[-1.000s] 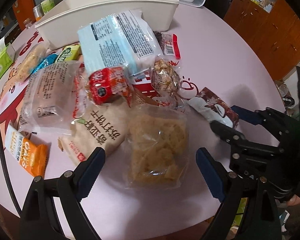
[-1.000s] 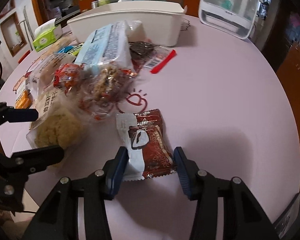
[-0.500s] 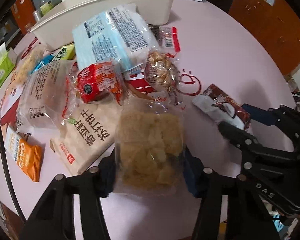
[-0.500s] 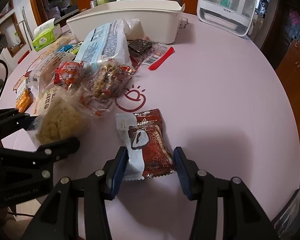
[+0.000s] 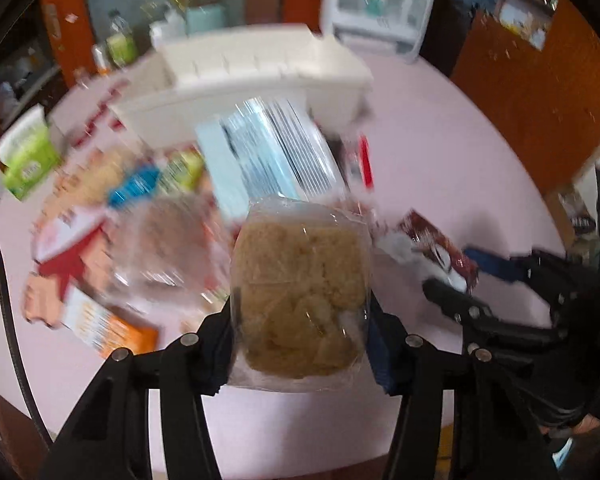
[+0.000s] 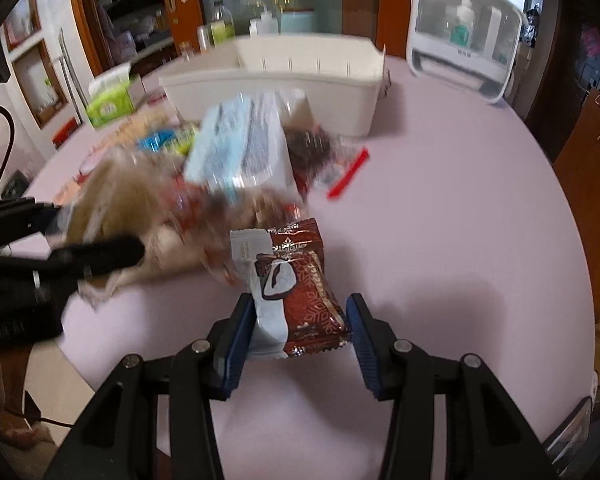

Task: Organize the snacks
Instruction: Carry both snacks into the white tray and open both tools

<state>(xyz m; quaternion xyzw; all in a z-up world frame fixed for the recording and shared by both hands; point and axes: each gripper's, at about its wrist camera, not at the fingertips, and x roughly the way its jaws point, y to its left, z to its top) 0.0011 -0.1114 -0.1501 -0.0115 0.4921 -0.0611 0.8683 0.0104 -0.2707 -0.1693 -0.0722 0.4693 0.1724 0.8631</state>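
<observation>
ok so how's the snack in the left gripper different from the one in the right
The clear bag in the left gripper shows pale crumbly pieces; the brown-and-white packet in the right gripper is opaque and printed. The clear bag looks wider and puffier, the packet slimmer. Both are sealed and gripped between blue pads.

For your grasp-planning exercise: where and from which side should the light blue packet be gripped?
Grip the light blue packet across its narrow width, at the near end, from above. It lies flat atop the pile, long axis pointing toward the bin, so its long side edges are free.
</observation>
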